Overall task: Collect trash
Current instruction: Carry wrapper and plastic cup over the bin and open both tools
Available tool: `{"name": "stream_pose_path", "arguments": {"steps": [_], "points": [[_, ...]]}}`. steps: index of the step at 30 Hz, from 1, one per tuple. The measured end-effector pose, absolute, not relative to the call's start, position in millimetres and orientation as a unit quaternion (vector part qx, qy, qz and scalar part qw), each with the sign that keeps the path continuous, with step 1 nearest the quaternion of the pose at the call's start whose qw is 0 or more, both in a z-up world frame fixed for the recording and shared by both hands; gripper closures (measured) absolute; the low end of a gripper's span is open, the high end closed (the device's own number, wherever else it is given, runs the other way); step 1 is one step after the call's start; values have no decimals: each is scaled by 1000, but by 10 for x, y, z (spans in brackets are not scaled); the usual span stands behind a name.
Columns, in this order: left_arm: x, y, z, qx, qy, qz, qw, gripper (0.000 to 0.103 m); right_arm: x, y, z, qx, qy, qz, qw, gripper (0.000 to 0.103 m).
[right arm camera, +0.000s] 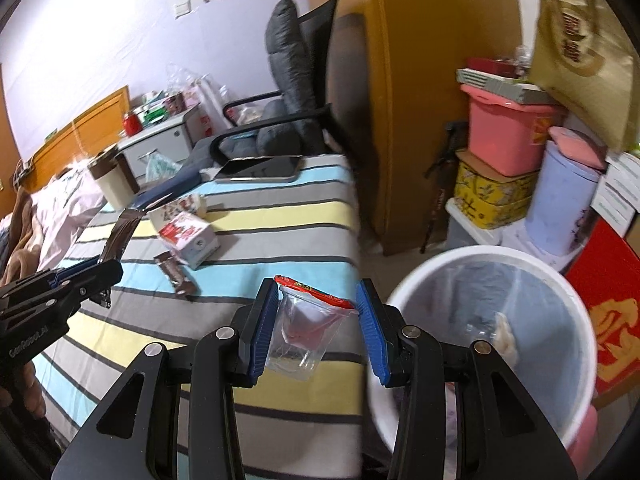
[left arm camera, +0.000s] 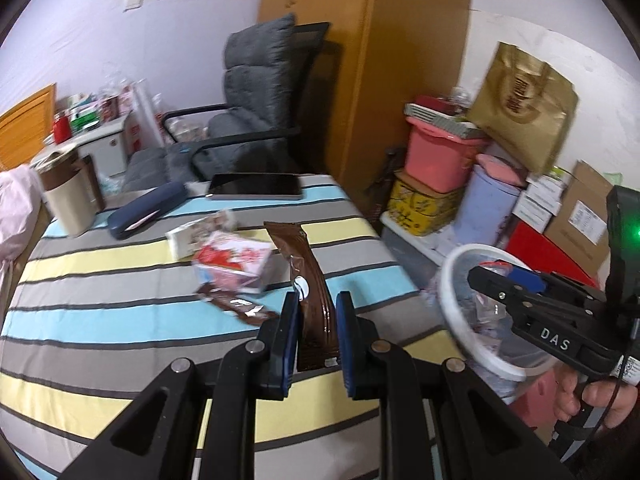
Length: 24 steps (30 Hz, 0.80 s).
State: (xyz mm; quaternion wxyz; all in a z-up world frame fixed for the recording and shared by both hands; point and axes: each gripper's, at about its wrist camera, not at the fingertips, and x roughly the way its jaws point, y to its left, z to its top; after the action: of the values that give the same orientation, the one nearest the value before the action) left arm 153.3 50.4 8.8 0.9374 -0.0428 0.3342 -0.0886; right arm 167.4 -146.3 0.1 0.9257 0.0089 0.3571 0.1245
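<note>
My left gripper (left arm camera: 317, 312) is shut on a long brown snack wrapper (left arm camera: 310, 280) and holds it above the striped table (left arm camera: 120, 320); it also shows in the right wrist view (right arm camera: 120, 236). My right gripper (right arm camera: 317, 314) is shut on a clear plastic cup with a red peeled lid (right arm camera: 306, 328), next to the white trash bin (right arm camera: 440, 268) lined with a clear bag. In the left wrist view the right gripper (left arm camera: 492, 276) is over the bin's rim (left arm camera: 476, 356). A small brown wrapper (left arm camera: 240, 306), a red-and-white carton (left arm camera: 232, 264) and a second carton (left arm camera: 200, 232) lie on the table.
A tablet (left arm camera: 256, 186), a dark blue case (left arm camera: 146, 210) and a beige cup (left arm camera: 68, 200) sit at the table's far side. A grey chair (left arm camera: 248, 112) stands behind. Stacked bins, boxes and a gold bag (left arm camera: 524, 108) crowd the right.
</note>
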Motion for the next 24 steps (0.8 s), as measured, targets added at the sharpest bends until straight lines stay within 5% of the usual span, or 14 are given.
{"name": "stream_pose_path", "arguments": {"steps": [24], "points": [[1592, -1035, 148, 10, 335, -221, 916, 83, 1438, -2597, -13, 37, 356, 24, 933, 60]]}}
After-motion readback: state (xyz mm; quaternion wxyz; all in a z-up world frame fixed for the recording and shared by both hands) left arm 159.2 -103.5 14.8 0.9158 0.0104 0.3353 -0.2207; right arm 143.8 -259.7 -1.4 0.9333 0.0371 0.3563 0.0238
